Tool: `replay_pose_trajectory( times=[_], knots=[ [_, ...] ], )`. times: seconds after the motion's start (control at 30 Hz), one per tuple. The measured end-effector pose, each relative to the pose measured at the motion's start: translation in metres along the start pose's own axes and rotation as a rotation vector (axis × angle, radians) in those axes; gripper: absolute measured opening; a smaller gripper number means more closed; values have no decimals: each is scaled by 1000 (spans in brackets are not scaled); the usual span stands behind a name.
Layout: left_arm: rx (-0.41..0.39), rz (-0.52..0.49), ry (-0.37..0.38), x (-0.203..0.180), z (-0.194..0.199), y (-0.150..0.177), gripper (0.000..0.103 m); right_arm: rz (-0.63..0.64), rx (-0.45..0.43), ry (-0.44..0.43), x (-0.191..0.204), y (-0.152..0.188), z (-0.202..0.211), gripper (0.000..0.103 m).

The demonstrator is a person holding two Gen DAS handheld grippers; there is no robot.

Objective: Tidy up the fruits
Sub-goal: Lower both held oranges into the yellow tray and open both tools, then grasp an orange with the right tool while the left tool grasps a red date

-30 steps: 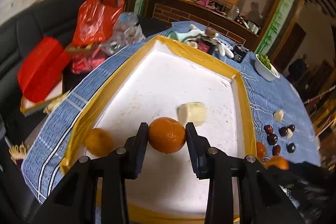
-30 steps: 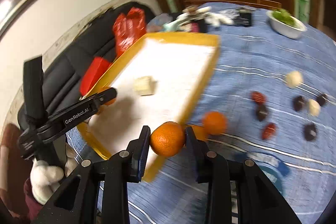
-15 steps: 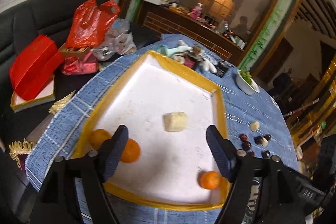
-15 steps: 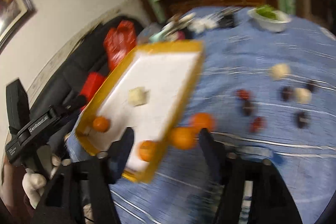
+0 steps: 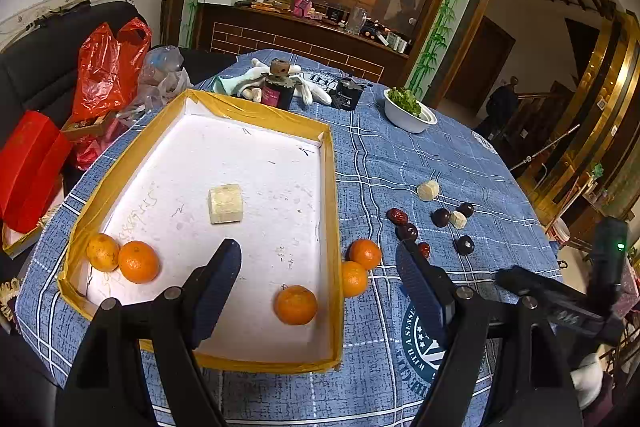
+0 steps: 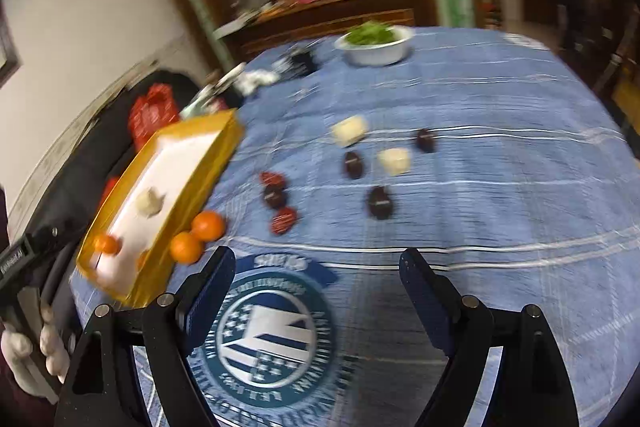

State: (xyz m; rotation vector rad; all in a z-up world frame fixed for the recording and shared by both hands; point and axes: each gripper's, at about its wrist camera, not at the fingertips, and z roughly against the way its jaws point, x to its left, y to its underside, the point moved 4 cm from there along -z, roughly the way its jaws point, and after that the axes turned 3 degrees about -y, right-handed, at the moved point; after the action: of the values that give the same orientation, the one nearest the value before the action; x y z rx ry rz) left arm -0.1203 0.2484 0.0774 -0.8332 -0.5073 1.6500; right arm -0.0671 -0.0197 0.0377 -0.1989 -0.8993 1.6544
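Note:
A yellow-rimmed white tray [image 5: 332, 187] lies on the blue tablecloth; it also shows in the right wrist view [image 6: 208, 163]. Inside it are three oranges [image 5: 296, 305] [image 5: 139, 261] [image 5: 102, 252] and a pale cake block [image 5: 225, 203]. Two more oranges [image 5: 365, 254] [image 5: 353, 279] lie on the cloth against the tray's right wall, seen too in the right wrist view [image 6: 208, 225]. Several dark red dates [image 5: 441, 217] and pale pieces [image 5: 428, 190] lie to the right. My left gripper [image 5: 320, 287] is open and empty above the tray's near end. My right gripper [image 6: 316, 295] is open and empty above the cloth.
A white bowl of greens [image 5: 408, 109], a dark jar [image 5: 278, 87], white gloves and a small black device stand at the table's far side. Red bags [image 5: 108, 67] and a red box [image 5: 28, 163] lie on the black sofa to the left. The right gripper's body [image 5: 560, 303] shows at right.
Both grippers have let go of their oranges into the tray, opened wide and pulled back. The right gripper has swung right, away from the tray, over the cloth.

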Motion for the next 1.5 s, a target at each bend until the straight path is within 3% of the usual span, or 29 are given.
replay_pose_trajectory(
  times=[0.23, 0.37, 0.47, 0.57, 0.6, 0.73, 0.8, 0.93, 1.1, 1.27, 1.3, 1.5],
  knots=[
    [-26, 16, -3, 2, 9, -5, 79, 66, 96, -175, 70, -26, -70, 63],
    [-27, 28, -2, 12, 10, -7, 79, 104, 160, -155, 96, -38, -114, 52],
    [-19, 38, 1, 20, 6, -7, 79, 151, 223, -119, 101, -29, -134, 48],
    [-14, 50, 20, 26, 3, -7, 79, 243, 206, -63, 96, -14, -118, 47],
    [-13, 54, 29, 28, 2, -7, 79, 237, 212, -72, 91, -11, -110, 45],
    [-12, 95, 64, 34, -3, -6, 80, 187, 206, 120, 42, 1, -70, 43],
    [-16, 94, 52, 32, -7, -5, 80, 135, 181, 141, 23, 4, -54, 43],
    [-11, 72, 71, 22, -5, -2, 80, 86, 121, 32, 29, 0, -43, 43],
    [-34, 75, 46, 27, 7, -3, 80, 137, 129, -92, 78, -14, -77, 44],
    [-31, 125, 62, 39, 7, -3, 80, 210, 196, -103, 106, -13, -124, 45],
    [-26, 130, 68, 39, 6, -3, 80, 203, 166, -106, 106, -17, -126, 46],
    [6, 106, 93, 29, -8, 3, 80, 91, 192, -121, 86, -24, -135, 47]
  ],
)
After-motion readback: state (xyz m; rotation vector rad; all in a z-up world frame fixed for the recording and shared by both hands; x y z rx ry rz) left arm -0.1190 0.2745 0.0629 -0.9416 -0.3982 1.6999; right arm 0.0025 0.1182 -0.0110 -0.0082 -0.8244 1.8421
